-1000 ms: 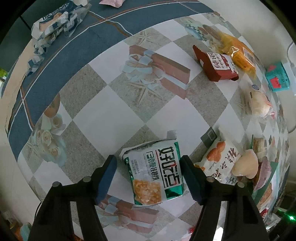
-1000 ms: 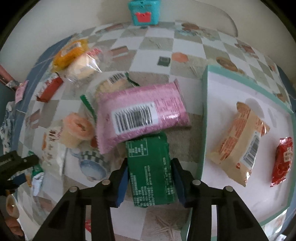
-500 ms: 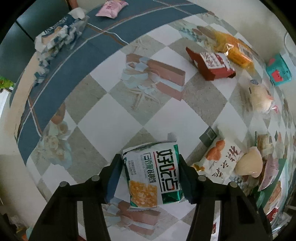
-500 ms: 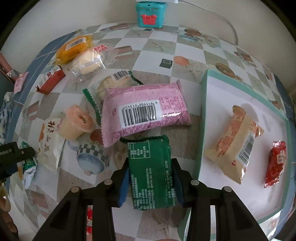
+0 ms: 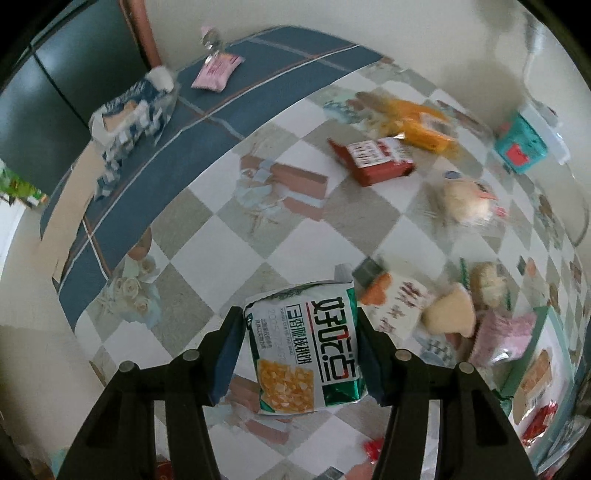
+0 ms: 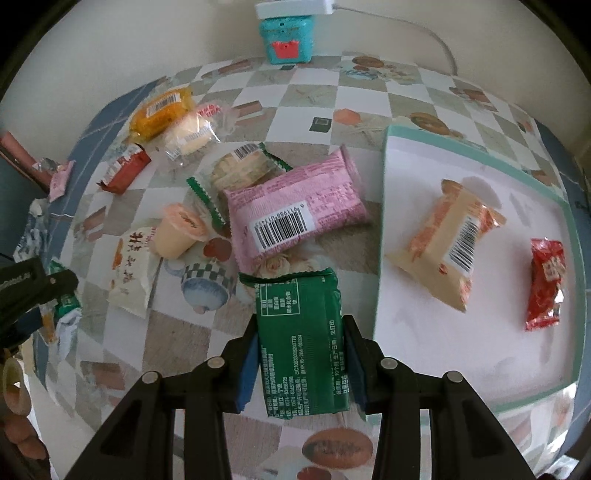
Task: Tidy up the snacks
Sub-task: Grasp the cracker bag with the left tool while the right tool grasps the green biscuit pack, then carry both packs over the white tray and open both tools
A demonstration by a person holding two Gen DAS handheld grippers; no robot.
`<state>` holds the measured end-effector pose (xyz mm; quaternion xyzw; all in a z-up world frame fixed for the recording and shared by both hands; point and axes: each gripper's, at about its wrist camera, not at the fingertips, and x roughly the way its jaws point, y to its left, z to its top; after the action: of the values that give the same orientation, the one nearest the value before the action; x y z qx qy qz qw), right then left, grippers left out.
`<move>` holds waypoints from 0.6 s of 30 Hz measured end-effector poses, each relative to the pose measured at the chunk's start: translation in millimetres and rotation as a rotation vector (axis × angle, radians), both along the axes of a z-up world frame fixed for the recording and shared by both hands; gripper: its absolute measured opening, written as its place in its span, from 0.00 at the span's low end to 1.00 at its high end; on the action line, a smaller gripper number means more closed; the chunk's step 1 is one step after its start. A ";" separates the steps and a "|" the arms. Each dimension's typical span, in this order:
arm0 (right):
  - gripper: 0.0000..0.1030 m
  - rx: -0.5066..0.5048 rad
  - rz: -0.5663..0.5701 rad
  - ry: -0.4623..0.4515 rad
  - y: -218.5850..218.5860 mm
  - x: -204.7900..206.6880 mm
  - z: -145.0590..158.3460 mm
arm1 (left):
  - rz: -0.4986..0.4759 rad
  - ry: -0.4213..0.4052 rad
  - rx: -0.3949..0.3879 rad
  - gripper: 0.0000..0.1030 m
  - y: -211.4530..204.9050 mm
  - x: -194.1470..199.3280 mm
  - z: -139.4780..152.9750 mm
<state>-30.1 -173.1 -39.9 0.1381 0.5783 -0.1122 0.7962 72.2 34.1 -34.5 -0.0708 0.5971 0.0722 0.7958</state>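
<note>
My left gripper [image 5: 301, 350] is shut on a white-and-green corn snack packet [image 5: 304, 345] and holds it above the checkered tablecloth. My right gripper [image 6: 301, 354] is shut on a dark green packet [image 6: 301, 339] and holds it just left of the white tray with a teal rim [image 6: 384, 229]. The tray holds an orange-and-cream packet [image 6: 447, 247] and a small red packet [image 6: 546, 280]. A pink packet [image 6: 295, 210], a jelly cup [image 6: 181, 230] and a white packet [image 6: 135, 266] lie loose left of the tray.
A red packet [image 5: 373, 158], an orange packet [image 5: 421, 125] and a clear-wrapped bun [image 5: 463, 201] lie near the wall. A teal box [image 6: 286, 35] with a cable stands at the back. A pink sachet [image 5: 218, 70] and a blue-patterned pack [image 5: 129, 114] lie on the blue border.
My left gripper closed on the corn snack packet and lifted it, swinging towards the tray. My right gripper lifted the green packet clear of the pink packet.
</note>
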 end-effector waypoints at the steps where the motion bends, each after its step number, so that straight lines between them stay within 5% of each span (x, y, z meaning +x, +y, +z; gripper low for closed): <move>1: 0.42 0.001 -0.004 -0.007 0.3 -4.2 3.3 | -0.010 -0.007 0.004 0.57 -6.7 -3.5 4.7; 10: 0.42 -0.004 -0.062 -0.058 -27.6 -0.9 21.1 | -0.130 -0.031 0.022 0.57 -58.0 -19.0 15.0; 18: 0.42 -0.019 -0.229 -0.062 -85.4 -16.4 26.1 | -0.225 -0.031 0.022 0.57 -96.6 -29.6 19.8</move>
<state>-46.5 -258.5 -13.9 0.1992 0.5329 -0.2033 0.7969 42.6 -62.5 -14.7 0.0045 0.5880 -0.0122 0.8088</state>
